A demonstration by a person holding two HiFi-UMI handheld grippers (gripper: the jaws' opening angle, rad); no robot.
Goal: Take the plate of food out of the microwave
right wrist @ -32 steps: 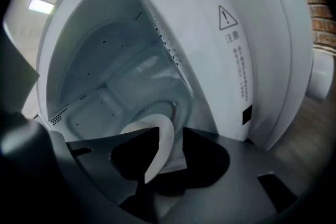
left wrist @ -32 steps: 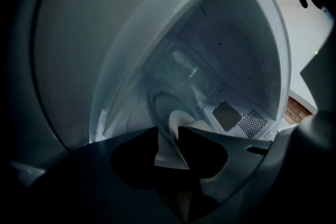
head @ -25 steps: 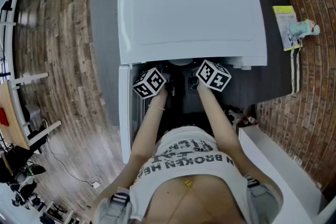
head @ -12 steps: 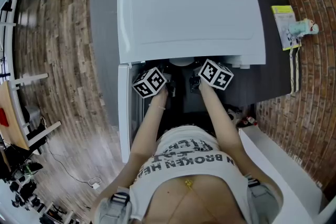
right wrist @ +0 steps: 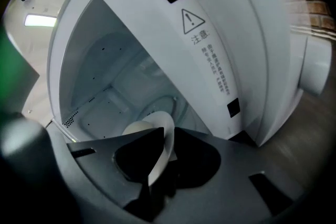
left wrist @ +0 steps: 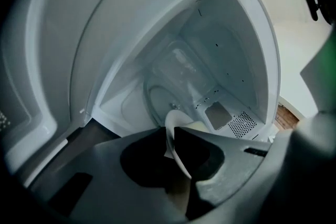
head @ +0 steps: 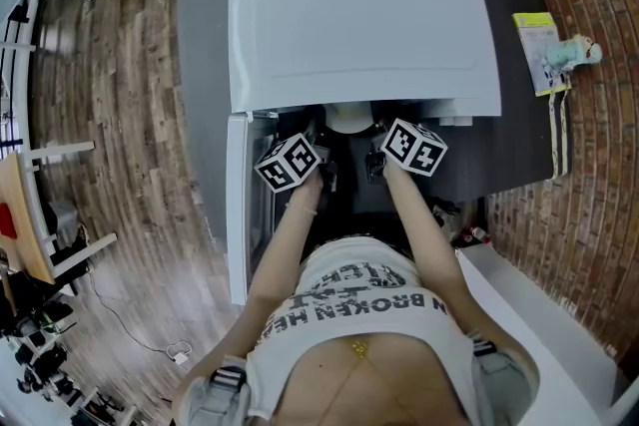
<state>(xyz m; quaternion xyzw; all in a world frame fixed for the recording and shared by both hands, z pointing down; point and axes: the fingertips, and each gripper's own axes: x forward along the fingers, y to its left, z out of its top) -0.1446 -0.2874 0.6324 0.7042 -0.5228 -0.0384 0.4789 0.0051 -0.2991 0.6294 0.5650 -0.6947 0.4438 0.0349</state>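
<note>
White plate [left wrist: 172, 124] is clamped by its rim on two sides. The left claw [left wrist: 169, 136] bites the left edge. The right claw [right wrist: 169, 136], whose jaws have just been closing, pinches the right edge. The plate, carrying a pale lump of food [right wrist: 136, 127], sits at the open mouth of the microwave [head: 364, 25].

Likely risk: each grip holds only thin rim. An uneven pull could tilt the plate and slide the food off, or knock the plate against the open door [head: 237, 214] at left.

The microwave stands on a dark grey surface [head: 200, 95]. Wood floor [head: 120, 115] lies to the left, brickwork [head: 589, 175] to the right.
</note>
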